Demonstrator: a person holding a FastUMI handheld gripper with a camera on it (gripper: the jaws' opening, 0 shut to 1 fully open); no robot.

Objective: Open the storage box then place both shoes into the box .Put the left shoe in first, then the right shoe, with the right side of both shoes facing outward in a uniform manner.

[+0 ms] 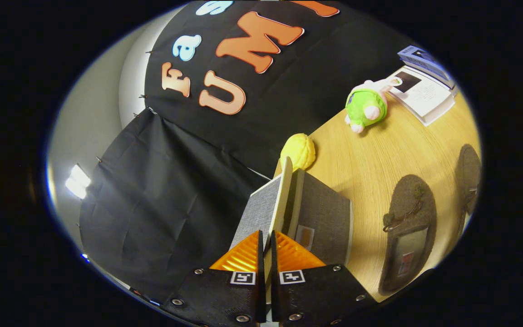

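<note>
The table (370, 159), a light wood top, fills the scene from about twelve to four o'clock of the gripper, seen at a steep tilt. On it, just ahead of the fingers, stands the box (323, 213), grey fabric with a small tag on its front face. Its lid (281, 200) is raised on edge, grey outside with a pale inner face, and stands apart from the box body with a dark gap between. The gripper (267, 250) is narrowed onto the lid: the lid's lower edge runs down between the two fingers, and both pads lie against it. At about three o'clock of the box a dark shoe (409, 222) lies flat on the table, laces and insole showing. Beyond it at three o'clock lies a second shoe (469, 177), partly seen. At one o'clock, well apart, a green toy (367, 105) lies near some papers (425, 93). A yellow ball (298, 150) sits just beyond the lid's top at twelve.
</note>
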